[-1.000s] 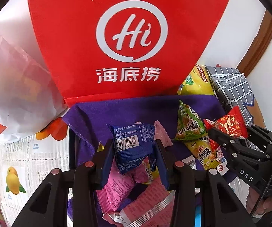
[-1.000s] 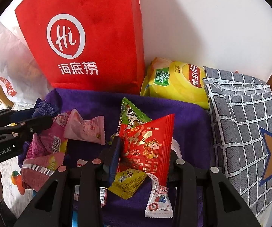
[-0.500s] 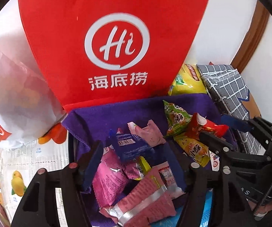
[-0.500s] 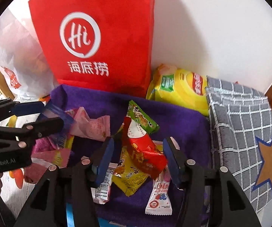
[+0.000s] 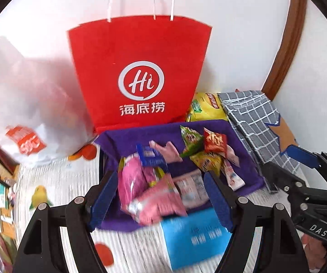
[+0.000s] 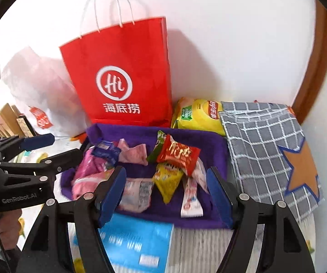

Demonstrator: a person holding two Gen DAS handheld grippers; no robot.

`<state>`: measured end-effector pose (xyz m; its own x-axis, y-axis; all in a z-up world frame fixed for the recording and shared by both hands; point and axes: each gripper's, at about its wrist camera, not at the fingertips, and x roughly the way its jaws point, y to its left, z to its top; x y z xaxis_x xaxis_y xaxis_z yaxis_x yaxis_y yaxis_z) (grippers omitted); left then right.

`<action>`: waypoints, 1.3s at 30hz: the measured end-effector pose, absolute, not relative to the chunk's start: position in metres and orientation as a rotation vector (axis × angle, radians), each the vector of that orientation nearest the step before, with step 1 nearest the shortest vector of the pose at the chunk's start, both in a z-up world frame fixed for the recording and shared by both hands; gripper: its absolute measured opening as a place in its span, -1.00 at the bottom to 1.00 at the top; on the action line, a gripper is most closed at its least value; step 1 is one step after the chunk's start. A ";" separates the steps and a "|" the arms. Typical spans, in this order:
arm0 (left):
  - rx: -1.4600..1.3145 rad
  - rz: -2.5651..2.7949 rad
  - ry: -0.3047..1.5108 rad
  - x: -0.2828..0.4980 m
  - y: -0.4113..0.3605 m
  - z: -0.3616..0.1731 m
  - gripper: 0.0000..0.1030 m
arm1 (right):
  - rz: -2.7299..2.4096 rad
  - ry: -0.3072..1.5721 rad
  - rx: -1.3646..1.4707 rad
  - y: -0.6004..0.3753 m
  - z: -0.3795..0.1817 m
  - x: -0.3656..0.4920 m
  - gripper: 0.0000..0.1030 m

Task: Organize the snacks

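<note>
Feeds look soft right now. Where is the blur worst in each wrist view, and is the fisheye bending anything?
Left wrist view: the pink packets and blue box near the fingers are smeared; the red bag is sharper.
Right wrist view: the blue box is smeared; the red packet is crisper.
Both views: the brown door frame bows, and the corners are black.

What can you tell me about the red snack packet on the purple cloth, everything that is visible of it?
The red snack packet is a small, glossy pillow-shaped wrapper with large gold characters on its face and crimped ends. It looks sealed and puffed. It lies tilted on the purple cloth, on top of a small heap: it overlaps a green packet behind it and rests on a yellow packet below it. No gripper touches it; it lies free, beyond the right gripper, whose jaws are opening.
</note>
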<state>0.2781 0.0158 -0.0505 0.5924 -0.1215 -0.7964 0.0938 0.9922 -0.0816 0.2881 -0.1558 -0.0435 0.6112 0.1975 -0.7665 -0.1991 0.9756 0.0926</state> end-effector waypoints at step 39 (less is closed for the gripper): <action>-0.047 -0.043 0.761 0.018 -0.024 -0.002 0.97 | 0.098 0.708 0.016 -0.217 0.017 0.013 1.00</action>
<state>0.0177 -0.0245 -0.0018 0.7234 -0.0557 -0.6882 0.0220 0.9981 -0.0577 0.0130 -0.2169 0.0174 0.7550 0.0956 -0.6488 -0.0845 0.9952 0.0483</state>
